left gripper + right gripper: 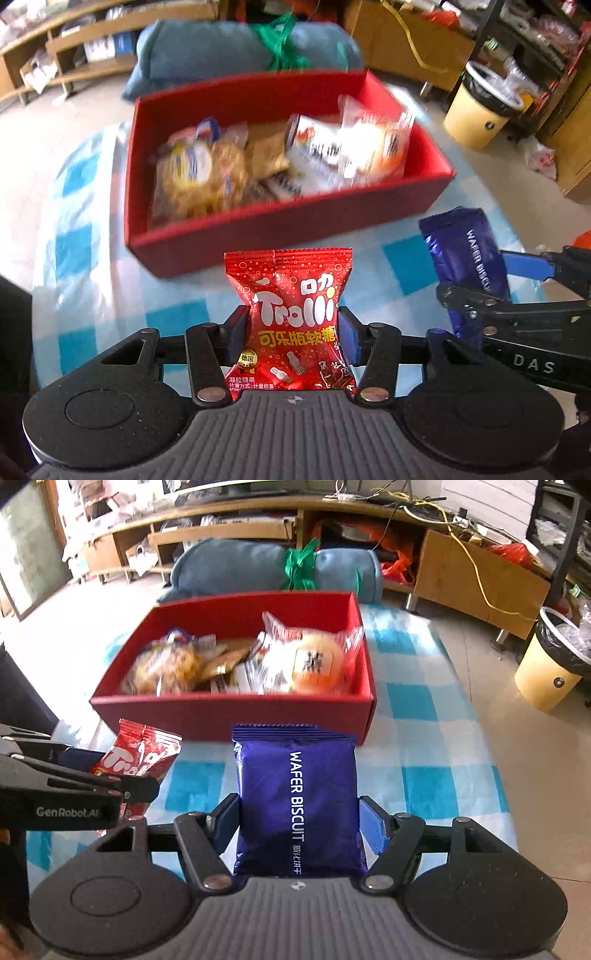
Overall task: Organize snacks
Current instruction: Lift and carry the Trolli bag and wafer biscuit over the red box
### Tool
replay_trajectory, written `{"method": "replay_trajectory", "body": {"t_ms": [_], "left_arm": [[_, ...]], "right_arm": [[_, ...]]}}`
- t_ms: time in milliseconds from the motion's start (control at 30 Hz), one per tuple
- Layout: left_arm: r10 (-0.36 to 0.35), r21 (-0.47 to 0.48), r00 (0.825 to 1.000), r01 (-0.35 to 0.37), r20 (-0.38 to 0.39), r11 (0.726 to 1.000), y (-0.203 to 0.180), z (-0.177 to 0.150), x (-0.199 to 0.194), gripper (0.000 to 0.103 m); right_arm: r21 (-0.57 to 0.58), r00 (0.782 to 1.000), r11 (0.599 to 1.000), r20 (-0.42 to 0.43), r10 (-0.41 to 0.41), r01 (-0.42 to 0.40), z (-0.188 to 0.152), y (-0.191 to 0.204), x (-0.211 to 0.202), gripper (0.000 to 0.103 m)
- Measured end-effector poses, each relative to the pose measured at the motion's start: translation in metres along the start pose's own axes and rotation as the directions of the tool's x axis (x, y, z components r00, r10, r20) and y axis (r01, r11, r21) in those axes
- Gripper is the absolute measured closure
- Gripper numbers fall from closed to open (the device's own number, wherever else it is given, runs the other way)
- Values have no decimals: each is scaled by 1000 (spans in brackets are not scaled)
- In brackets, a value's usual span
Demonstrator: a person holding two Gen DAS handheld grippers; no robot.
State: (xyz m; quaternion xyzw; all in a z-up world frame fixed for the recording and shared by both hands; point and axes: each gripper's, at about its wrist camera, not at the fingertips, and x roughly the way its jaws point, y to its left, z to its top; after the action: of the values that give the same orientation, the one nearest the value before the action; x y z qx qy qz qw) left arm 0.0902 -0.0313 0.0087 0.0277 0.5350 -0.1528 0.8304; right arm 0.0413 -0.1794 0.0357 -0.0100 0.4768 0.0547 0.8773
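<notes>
while the left gripper (291, 328) pinches the gummy bag (291, 317) and the right gripper (297, 818) the wafer pack (295, 805), both feel light, crinkly (slippery foil); hold mid-body.

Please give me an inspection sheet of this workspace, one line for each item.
Surface: blue-and-white checked cloth.
Job's things: red box holding several snack packs; Trolli pack; wafer biscuit pack.
Clutter: nothing seen on the cloth.
Grippers: left gripper shut on the Trolli pack; right gripper shut on the wafer biscuit pack.
Cables: yellow cable on the cabinet behind.
Surroundings: blue bundle, yellow bin.
</notes>
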Motion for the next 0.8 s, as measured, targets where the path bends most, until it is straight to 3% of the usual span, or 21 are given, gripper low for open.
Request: {"method": "replay_trajectory", "body": {"t_ms": [333,800], "left_arm": [[-29,-49,998,32,62,998,11,20,-7,45],[19,-51,990,-12,140,999,15,55,-13,45]], "right_arm": [[11,999,1000,53,-1,1,23,2,-2,41],[13,995,1000,100,-9,8,56,-2,5,41]]}}
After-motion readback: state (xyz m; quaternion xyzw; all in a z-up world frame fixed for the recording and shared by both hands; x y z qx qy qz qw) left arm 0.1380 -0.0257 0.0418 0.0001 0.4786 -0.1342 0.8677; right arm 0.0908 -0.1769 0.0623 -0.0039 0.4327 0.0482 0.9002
